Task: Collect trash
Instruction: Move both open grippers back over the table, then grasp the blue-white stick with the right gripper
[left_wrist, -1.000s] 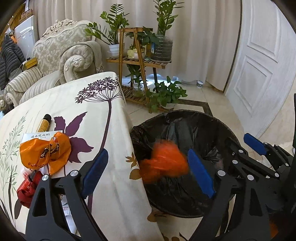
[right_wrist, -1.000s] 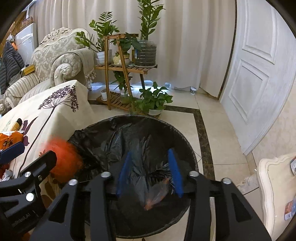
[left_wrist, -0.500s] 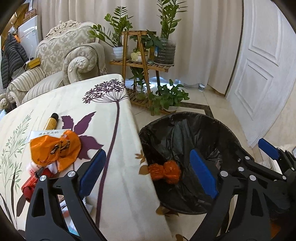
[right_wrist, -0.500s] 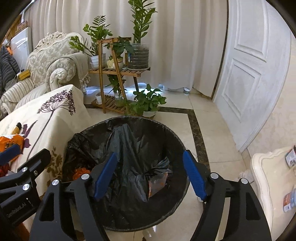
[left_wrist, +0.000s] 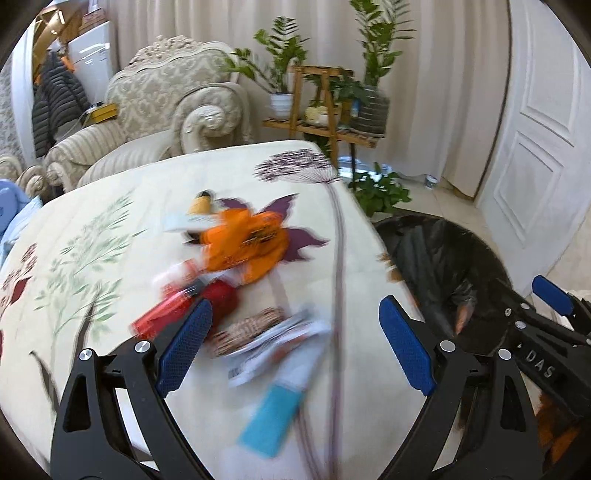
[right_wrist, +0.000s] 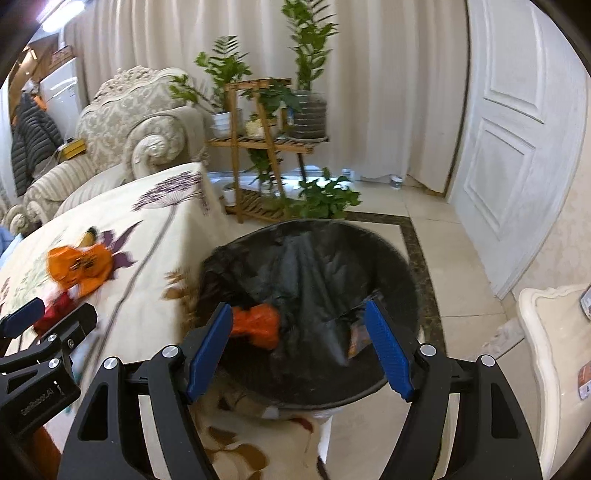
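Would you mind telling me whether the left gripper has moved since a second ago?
Yes. The left gripper has swung left, away from the trash bin, which now sits at its right, and its open jaws now frame the litter on the table.

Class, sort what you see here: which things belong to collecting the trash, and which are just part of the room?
Part of the job:
black-lined bin
orange wrapper in bin
orange bag
red packet
blue packet
left gripper
right gripper

Just lying about:
armchair
plant stand
white door
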